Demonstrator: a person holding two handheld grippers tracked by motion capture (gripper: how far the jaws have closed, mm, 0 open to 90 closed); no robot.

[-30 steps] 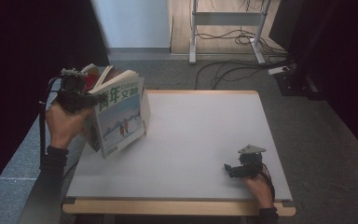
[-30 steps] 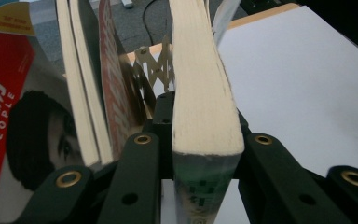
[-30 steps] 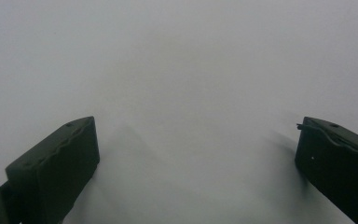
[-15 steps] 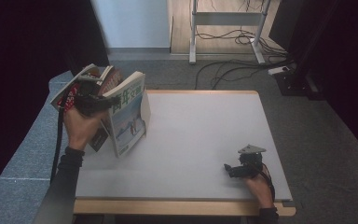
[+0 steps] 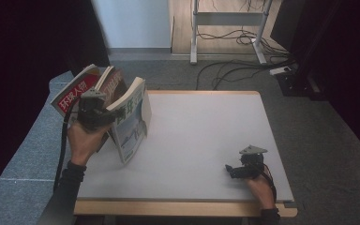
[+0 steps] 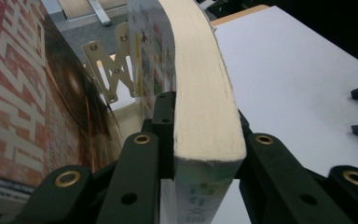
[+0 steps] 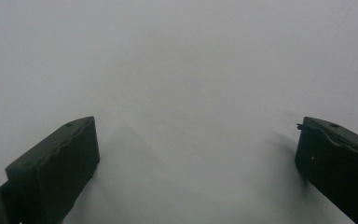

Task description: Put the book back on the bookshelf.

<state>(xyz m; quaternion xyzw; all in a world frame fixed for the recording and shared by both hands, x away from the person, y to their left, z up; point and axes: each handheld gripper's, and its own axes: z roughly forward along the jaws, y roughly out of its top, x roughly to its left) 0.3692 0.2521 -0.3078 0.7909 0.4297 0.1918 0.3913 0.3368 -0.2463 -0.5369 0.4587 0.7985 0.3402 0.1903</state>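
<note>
The left gripper (image 5: pixel 104 117) is clamping 1 thick book (image 6: pixel 205 93) at the table's (image 5: pixel 201 140) left edge, its length running straight ahead of the jaws, seemingly tilted, while the right gripper (image 5: pixel 234 169) is resting wide open and empty, well apart.

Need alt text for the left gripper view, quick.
The left gripper clamps the edge of a thick book between its black jaws. A red magazine stands to its left, the white table to its right.
</note>
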